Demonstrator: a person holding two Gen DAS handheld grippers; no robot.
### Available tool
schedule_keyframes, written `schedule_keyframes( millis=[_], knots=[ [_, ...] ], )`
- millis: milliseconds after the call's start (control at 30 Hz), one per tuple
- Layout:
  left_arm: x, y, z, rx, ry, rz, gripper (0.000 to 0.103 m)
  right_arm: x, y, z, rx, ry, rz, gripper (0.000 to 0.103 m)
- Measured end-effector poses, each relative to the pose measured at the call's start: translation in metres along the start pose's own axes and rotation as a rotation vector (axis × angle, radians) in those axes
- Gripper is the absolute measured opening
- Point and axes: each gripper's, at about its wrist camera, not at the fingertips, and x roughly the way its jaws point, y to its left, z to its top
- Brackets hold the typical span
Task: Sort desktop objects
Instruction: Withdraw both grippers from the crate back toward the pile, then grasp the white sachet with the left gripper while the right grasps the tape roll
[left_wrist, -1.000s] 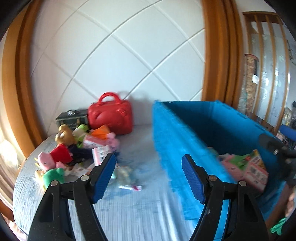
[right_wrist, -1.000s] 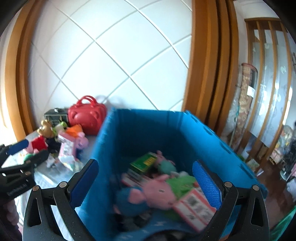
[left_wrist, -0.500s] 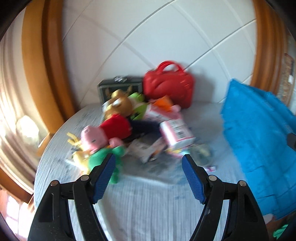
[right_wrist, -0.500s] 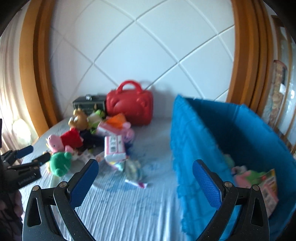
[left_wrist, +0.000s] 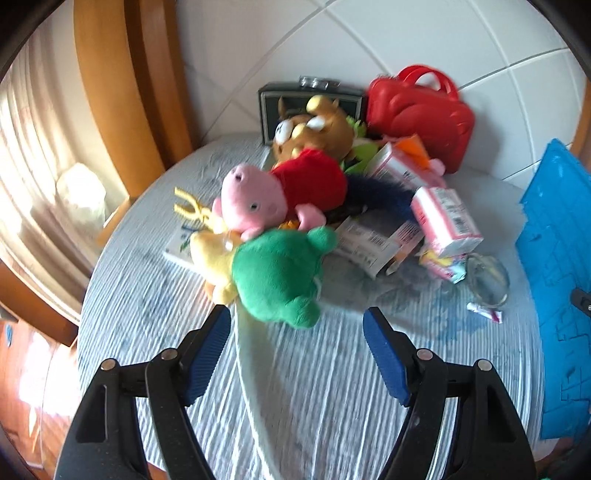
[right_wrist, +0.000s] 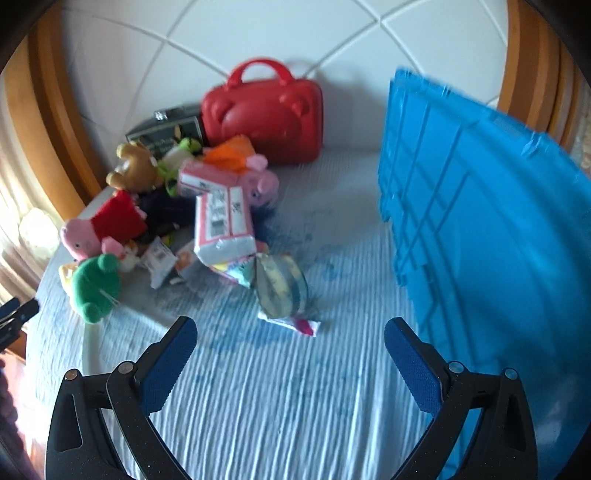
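Note:
A heap of toys and packets lies on the round table (left_wrist: 314, 387). In the left wrist view my left gripper (left_wrist: 297, 326) stands open just short of a green plush (left_wrist: 277, 273), nothing between its pads. Behind it lie a pink pig plush in red (left_wrist: 258, 199), a brown bear plush (left_wrist: 317, 125) and pink boxes (left_wrist: 445, 219). In the right wrist view my right gripper (right_wrist: 290, 338) is open and empty above the cloth, just short of a clear round capsule (right_wrist: 280, 286) and a small pink wrapper (right_wrist: 295, 325). The pink box (right_wrist: 223, 221) lies beyond.
A tall blue crate (right_wrist: 480, 221) stands at the right, close to my right finger; its wall (left_wrist: 557, 258) also shows in the left view. A red toy case (right_wrist: 264, 112) and a dark box (left_wrist: 310, 99) sit against the white wall. The table edge drops off at the left.
Both grippers swung left away from the blue crate and dropped toward the table. The toy heap now fills both views; the crate's inside is out of sight. Jaws kept their width.

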Motion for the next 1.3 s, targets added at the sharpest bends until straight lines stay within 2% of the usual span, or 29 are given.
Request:
schedule_keyframes(
  millis=[100,200,433,633,833,933,1000,1133,1233,1300],
  knots=[
    [0.012,-0.004,-0.002,-0.008,0.027,0.030,0.074,0.035,-0.012,-0.001,0.004,0.072,0.008,0.103],
    [0.028,-0.017,-0.003,-0.003,0.068,0.025,0.074,0.064,-0.018,-0.005,-0.008,0.123,-0.003,0.103],
    [0.070,-0.056,0.005,0.056,0.134,-0.016,0.074,0.086,-0.017,-0.003,-0.046,0.149,0.015,0.103],
    [0.112,-0.077,0.038,0.082,0.156,-0.038,0.074,0.096,-0.020,0.009,-0.016,0.155,0.026,0.103],
    [0.177,-0.087,0.081,-0.002,0.243,-0.070,0.074,0.130,-0.017,0.010,-0.037,0.221,-0.004,0.103],
    [0.201,-0.096,0.094,-0.007,0.265,-0.091,0.074,0.146,-0.015,0.012,-0.033,0.246,0.007,0.103],
    [0.219,-0.106,0.100,0.014,0.279,-0.076,0.074,0.155,-0.014,0.016,-0.027,0.251,0.014,0.103],
    [0.244,-0.123,0.096,0.130,0.297,0.016,0.074,0.170,-0.013,0.024,-0.007,0.242,0.016,0.103],
    [0.237,-0.125,0.083,0.200,0.270,0.018,0.074,0.179,-0.026,0.031,0.062,0.234,-0.046,0.103],
    [0.236,-0.125,0.071,0.247,0.297,0.036,0.074,0.181,-0.038,0.033,0.126,0.232,-0.073,0.103]
  ],
)
